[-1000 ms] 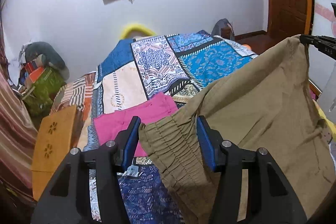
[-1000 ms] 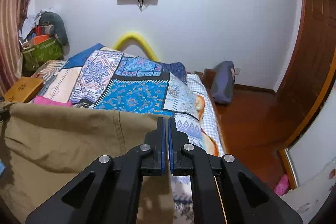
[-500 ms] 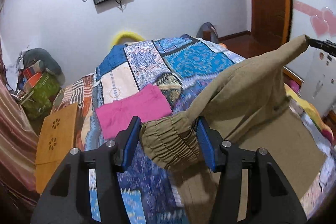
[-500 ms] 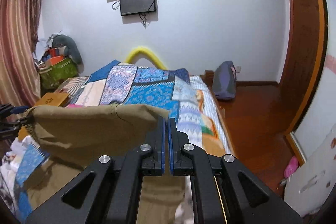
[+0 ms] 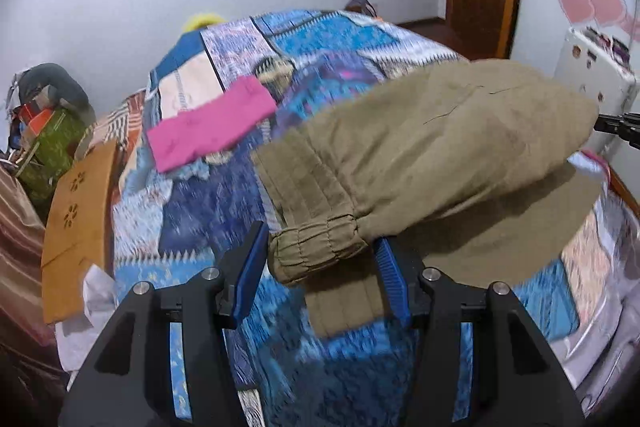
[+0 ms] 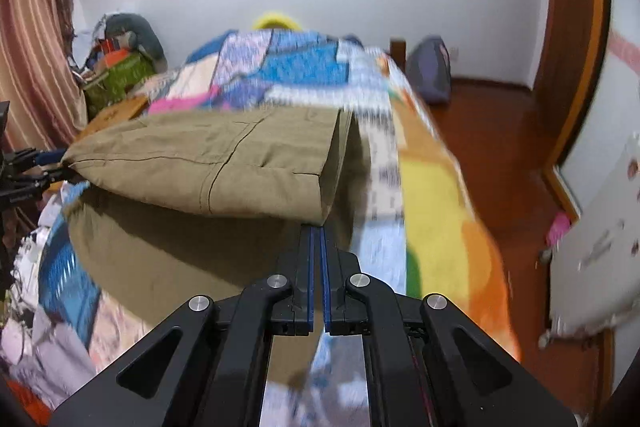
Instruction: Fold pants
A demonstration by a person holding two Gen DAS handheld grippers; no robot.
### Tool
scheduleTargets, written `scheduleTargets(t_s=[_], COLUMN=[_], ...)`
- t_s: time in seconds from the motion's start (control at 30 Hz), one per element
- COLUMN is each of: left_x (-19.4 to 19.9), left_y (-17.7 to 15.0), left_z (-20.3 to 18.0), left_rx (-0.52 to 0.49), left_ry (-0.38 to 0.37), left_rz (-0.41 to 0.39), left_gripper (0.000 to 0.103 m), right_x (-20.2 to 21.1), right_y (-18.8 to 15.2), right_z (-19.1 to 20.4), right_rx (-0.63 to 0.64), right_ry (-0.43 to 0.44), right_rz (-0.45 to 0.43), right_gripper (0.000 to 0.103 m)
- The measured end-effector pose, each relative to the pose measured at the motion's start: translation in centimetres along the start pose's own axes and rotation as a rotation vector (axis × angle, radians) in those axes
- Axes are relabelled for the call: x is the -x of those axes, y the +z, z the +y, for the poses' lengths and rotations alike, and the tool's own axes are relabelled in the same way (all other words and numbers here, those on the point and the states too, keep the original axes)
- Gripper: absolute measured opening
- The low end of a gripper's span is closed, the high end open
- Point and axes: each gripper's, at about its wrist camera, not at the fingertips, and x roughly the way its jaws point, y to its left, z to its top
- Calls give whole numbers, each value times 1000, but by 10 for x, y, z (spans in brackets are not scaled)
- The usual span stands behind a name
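Observation:
Khaki pants (image 5: 432, 147) hang stretched between my two grippers above a patchwork bed. My left gripper (image 5: 320, 259) is shut on the bunched elastic waistband (image 5: 316, 247). My right gripper (image 6: 318, 231) is shut on the hem end of the pants (image 6: 224, 163). The pants are doubled over, with a lower layer lying on the bed (image 6: 168, 267). The right gripper's tip shows at the far right of the left wrist view (image 5: 616, 125). The left gripper shows at the far left of the right wrist view (image 6: 36, 167).
A folded pink garment (image 5: 208, 125) lies on the quilt (image 5: 320, 39) beyond the pants. An orange wooden board (image 5: 76, 203) and bags (image 5: 48, 131) stand left of the bed. A wooden door (image 6: 576, 27) and red floor (image 6: 492, 131) are to the right.
Both grippers have tipped forward and down towards the bed, carrying the pants. The held upper layer now lies nearly level over the lower layer on the quilt.

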Motion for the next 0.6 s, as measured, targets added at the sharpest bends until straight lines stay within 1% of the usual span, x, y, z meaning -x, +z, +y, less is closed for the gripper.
scheduleTargets(t_s=[0.07,0.13,0.2,0.33,0.4,0.43,0.5,0.53,0.6], left_x=[-1,-1,5,24,36,39,43,43,39], left_y=[-9,-15,-18,-14,-7,-3,5,9,14], left_z=[-4,-4,-3,-5,-12,-14,-26,-34,-48], left_rx=[-7,-6,1,-9,-34,-42,-67,-84,-126], left_ry=[8,9,-4,-13,-15,-20,-39,-49,-66], left_rz=[13,24,25,-10,-43,-51,-64,-66,-69], left_gripper=[54,54,54,54,54,54,58,62,65], right_x=[-3,-8,-4,9,13,15,17,17,16], right_y=[-16,-25,-30,-31,-23,-23,-18,-13,-11], right_z=[-1,0,2,14,24,27,36,41,52], right_rx=[-19,-17,-16,30,68,77,92,99,119], right_ry=[6,2,6,-5,-4,-4,15,25,43], right_rz=[31,57,63,36,10,-1,-21,-34,-54], right_gripper=[2,2,2,3,4,5,13,15,26])
